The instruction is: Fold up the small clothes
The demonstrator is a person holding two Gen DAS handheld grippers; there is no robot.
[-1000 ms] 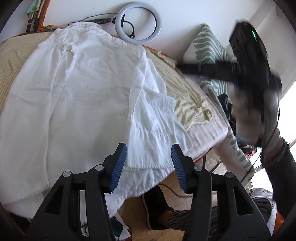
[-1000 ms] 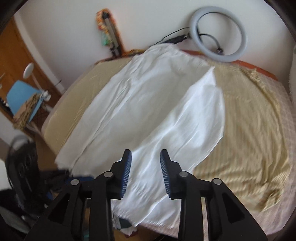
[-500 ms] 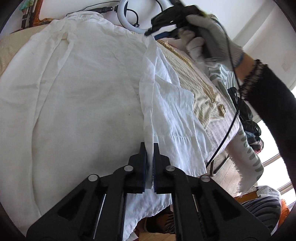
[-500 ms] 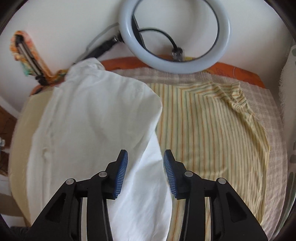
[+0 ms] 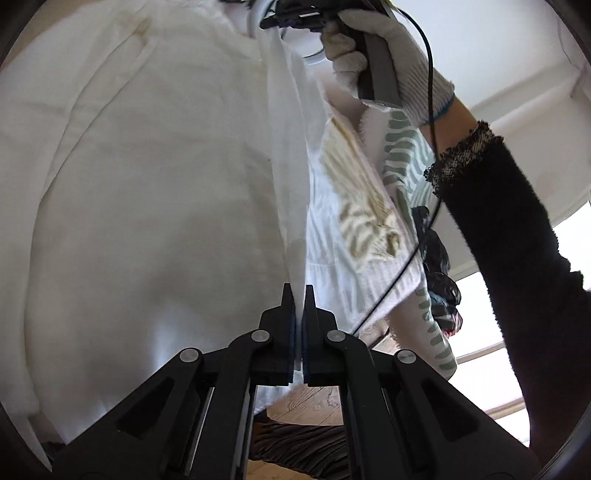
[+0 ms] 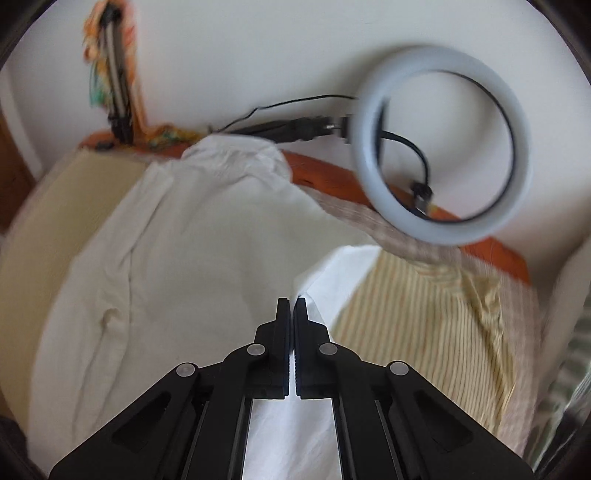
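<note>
A white shirt (image 5: 147, 192) lies spread across the bed, collar toward the wall. My left gripper (image 5: 299, 295) is shut on the shirt's side edge near the hem, and the cloth rises from it in a taut ridge. That ridge runs up to my right gripper (image 5: 266, 24), held by a gloved hand (image 5: 388, 62) near the shoulder. In the right wrist view my right gripper (image 6: 291, 304) is shut on the white shirt (image 6: 192, 266) at its edge by the sleeve fold.
A striped yellow sheet (image 6: 424, 325) covers the bed (image 6: 40, 221). A ring light (image 6: 439, 147) on an arm hangs over the far edge by the wall. A green-patterned pillow (image 5: 406, 155) and a dark bundle (image 5: 439, 280) lie beyond the bed's right side. Wood floor (image 5: 306, 402) shows below.
Both grippers went from open to shut on the shirt's side edge. The right one travelled up along the shirt toward the shoulder, and the edge is now lifted into a ridge between them.
</note>
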